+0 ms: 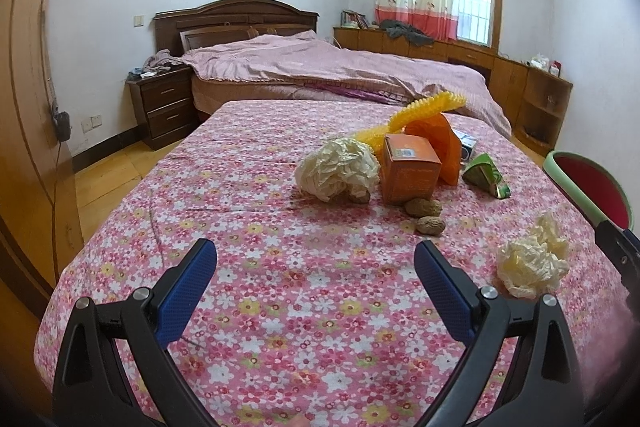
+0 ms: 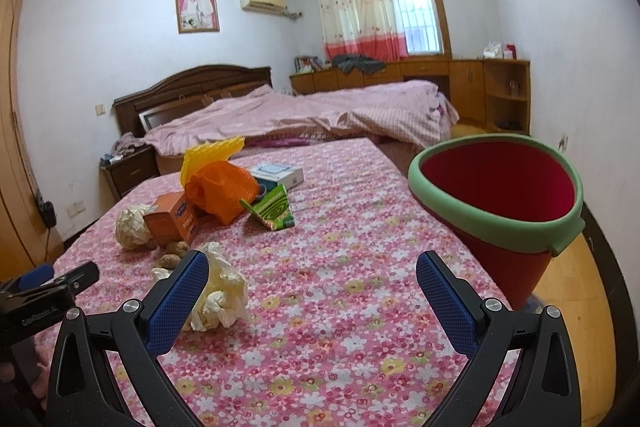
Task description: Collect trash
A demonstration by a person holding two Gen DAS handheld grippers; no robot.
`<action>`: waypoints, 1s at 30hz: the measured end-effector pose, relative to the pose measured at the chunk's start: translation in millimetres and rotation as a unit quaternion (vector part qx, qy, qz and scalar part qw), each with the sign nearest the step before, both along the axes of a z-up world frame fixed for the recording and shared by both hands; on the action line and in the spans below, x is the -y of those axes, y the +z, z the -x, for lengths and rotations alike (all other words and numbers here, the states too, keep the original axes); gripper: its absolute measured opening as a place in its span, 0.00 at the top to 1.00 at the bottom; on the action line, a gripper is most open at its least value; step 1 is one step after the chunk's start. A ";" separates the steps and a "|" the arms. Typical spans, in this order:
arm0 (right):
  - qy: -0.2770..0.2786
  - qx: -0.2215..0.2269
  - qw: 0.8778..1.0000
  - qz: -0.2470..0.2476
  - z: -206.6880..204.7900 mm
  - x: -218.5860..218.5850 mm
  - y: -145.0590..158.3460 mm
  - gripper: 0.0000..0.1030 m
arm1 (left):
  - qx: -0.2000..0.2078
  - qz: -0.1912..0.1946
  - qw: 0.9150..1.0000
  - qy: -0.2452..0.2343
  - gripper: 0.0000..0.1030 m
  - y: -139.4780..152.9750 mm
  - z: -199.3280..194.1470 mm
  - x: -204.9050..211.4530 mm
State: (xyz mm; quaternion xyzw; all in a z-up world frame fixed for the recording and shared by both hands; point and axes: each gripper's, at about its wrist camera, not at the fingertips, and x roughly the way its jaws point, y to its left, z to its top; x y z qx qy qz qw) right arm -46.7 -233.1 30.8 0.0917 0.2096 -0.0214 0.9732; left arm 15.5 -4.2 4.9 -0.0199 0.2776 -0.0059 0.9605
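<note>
The left tongs (image 1: 316,283) hang wide open over the flowered bedspread (image 1: 248,227), holding nothing. The right tongs (image 2: 312,291) are spread just as wide and are likewise empty.

Taking the orange box (image 1: 410,167) as landmark: a large crumpled paper ball (image 1: 338,169) lies touching its left side, and two walnuts (image 1: 426,217) sit just in front of it, nearer the left tongs. Behind the box stand an orange mesh bag (image 1: 442,143) and a yellow foam net (image 1: 424,109); to its right lies a green wrapper (image 1: 486,177). All of these lie ahead of the left tongs and to the right of their gap.

A smaller crumpled paper ball (image 1: 534,261) lies well to the right of the box and nearer the camera, just outside the right finger of the left tongs. In the right wrist view this same ball (image 2: 222,291) sits right behind the left finger of the right tongs, partly hidden by its blue pad (image 2: 178,301); whether they touch cannot be told.

The red bin with green rim (image 2: 496,199) stands off the bedspread's right edge, far right of the box and up beyond the right finger of the right tongs
</note>
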 end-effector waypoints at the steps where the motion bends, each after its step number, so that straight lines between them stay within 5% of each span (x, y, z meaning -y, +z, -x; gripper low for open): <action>1: -0.001 -0.006 1.000 -0.003 0.0 0.9 0.4 0.00 | -0.003 -0.001 1.000 -0.003 0.05 2.1 -2.7 0.0; 17: 0.010 -0.082 0.996 -0.023 -9.7 -18.6 33.1 0.00 | -0.060 0.033 0.997 -0.038 0.07 25.0 -83.5 -7.1; 23: -0.010 -0.119 0.993 -0.027 -24.8 -23.3 29.8 0.00 | -0.101 0.057 0.992 -0.057 0.23 0.8 -120.6 -15.3; 27: -0.011 -0.141 0.990 -0.022 -36.1 -31.1 24.8 0.00 | -0.124 0.122 0.981 -0.086 0.41 -12.7 -131.4 -23.6; 30: -0.010 -0.154 0.988 -0.016 -43.8 -38.4 19.9 0.00 | -0.124 0.140 0.978 -0.092 0.44 -13.2 -131.5 -27.5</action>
